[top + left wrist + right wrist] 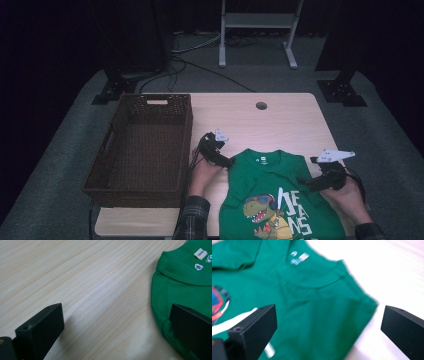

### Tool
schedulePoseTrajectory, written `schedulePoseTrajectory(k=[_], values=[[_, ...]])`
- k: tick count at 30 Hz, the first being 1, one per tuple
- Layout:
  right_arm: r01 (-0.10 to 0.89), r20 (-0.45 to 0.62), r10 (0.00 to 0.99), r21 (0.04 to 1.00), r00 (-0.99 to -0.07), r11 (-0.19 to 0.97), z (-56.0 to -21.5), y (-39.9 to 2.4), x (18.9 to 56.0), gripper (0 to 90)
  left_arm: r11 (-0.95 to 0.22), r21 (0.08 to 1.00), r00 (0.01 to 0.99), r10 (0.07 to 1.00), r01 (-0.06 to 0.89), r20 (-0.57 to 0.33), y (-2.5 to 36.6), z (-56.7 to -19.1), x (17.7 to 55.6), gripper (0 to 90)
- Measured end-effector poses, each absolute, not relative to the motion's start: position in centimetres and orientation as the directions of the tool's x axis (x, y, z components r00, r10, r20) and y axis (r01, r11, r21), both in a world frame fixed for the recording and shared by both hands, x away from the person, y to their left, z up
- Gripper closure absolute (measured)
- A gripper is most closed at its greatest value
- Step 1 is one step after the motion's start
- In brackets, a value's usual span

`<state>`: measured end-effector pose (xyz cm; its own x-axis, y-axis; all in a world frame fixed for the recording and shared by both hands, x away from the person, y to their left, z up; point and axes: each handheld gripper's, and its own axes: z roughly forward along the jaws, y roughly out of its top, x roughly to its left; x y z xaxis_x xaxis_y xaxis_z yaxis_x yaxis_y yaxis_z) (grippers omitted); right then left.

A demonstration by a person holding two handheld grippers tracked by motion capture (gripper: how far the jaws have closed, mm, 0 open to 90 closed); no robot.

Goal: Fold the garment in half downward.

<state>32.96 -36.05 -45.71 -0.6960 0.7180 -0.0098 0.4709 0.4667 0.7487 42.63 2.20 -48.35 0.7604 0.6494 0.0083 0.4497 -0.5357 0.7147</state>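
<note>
A green T-shirt (272, 197) with a dinosaur print lies flat at the near edge of the wooden table (280, 120), collar away from the person. The left gripper (229, 161) sits at the shirt's left shoulder, jaws wide apart — one over bare wood, the other over the green hem. The right gripper (305, 183) hovers over the right shoulder, jaws also spread (that view is blurred). A brown wicker basket (145, 145) stands just left of the shirt, near the left hand (202, 172).
</note>
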Motion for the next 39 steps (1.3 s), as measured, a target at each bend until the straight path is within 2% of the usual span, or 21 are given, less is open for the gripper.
schedulePoseTrajectory(k=[12,20,22,24,26,31,39], values=[[0.478,0.0,0.739,0.763,-0.673,0.436,-45.2,-37.0,37.0,0.0,-0.536,0.715,0.761,0.649,0.449,0.009,2.2,-48.4,42.6,0.0],[0.495,0.025,0.748,0.764,-0.664,0.414,-45.8,-37.7,38.8,7.7,-0.538,0.714,0.762,0.648,0.449,0.009,2.2,-48.4,42.6,0.0],[0.496,0.028,0.747,0.763,-0.665,0.413,-46.0,-37.8,39.0,14.6,-0.537,0.714,0.761,0.649,0.45,0.008,2.2,-48.3,42.6,0.0],[0.496,0.015,0.751,0.76,-0.66,0.42,-46.1,-37.9,39.2,16.0,-0.531,0.716,0.762,0.648,0.453,-0.001,2.1,-48.3,42.6,0.0],[0.5,0.024,0.749,0.759,-0.662,0.417,-46.2,-38.2,39.4,22.2,-0.522,0.721,0.762,0.648,0.456,-0.013,2.1,-48.3,42.6,0.0],[0.507,0.031,0.75,0.755,-0.66,0.415,-46.6,-38.6,39.7,29.9,-0.522,0.726,0.771,0.637,0.448,-0.018,2.0,-48.3,42.6,0.5],[0.515,0.029,0.735,0.733,-0.677,0.445,-47.4,-38.2,40.2,44.6,-0.531,0.734,0.787,0.617,0.424,-0.008,1.6,-47.9,42.3,19.2]])
